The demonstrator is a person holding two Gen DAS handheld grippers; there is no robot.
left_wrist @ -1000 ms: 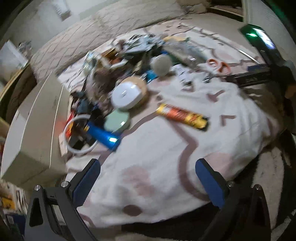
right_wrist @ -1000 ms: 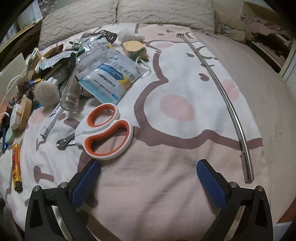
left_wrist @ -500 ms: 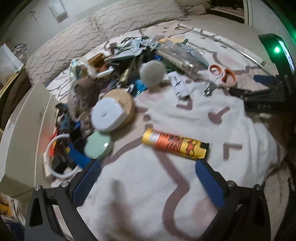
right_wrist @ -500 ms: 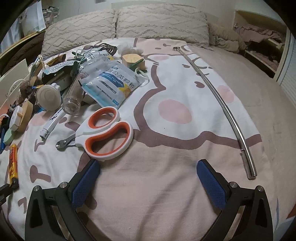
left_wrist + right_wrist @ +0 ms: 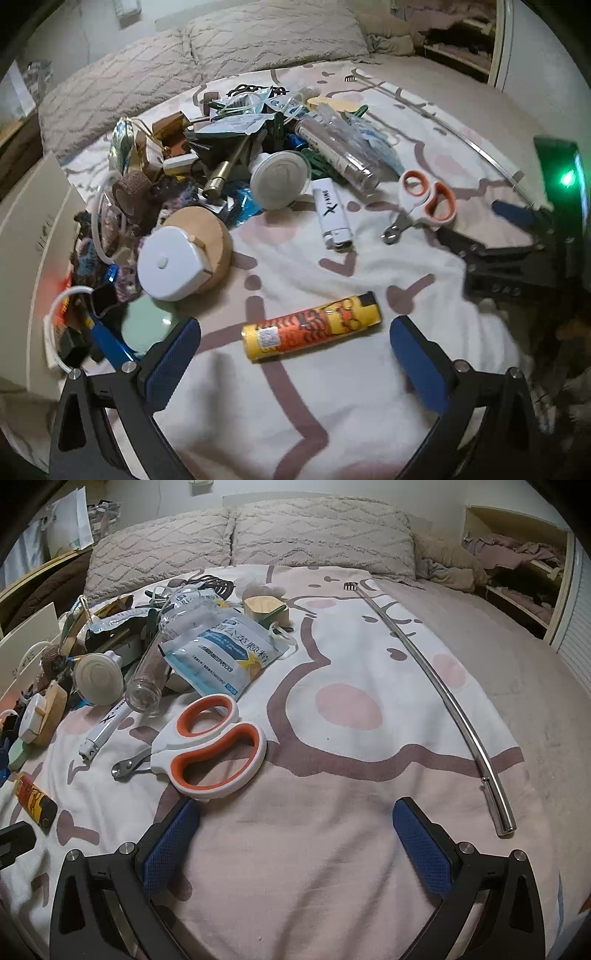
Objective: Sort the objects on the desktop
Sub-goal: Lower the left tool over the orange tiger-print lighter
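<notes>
left gripper (image 5: 295,354) nearer orange lighter (image 5: 312,329)

A home bedroom: a bed (image 5: 369,849) with a cartoon-print blanket fills the frame, two textured pillows (image 5: 321,531) lie along its top edge, and rumpled clothes (image 5: 517,550) sit on shelves at upper right.

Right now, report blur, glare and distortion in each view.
Left wrist view: smeared at the edges, sharp on the orange-and-yellow cartoon lighter; a green lamp flares at right. Right wrist view: sharp, dim; the fisheye bows the long metal rod.
</notes>
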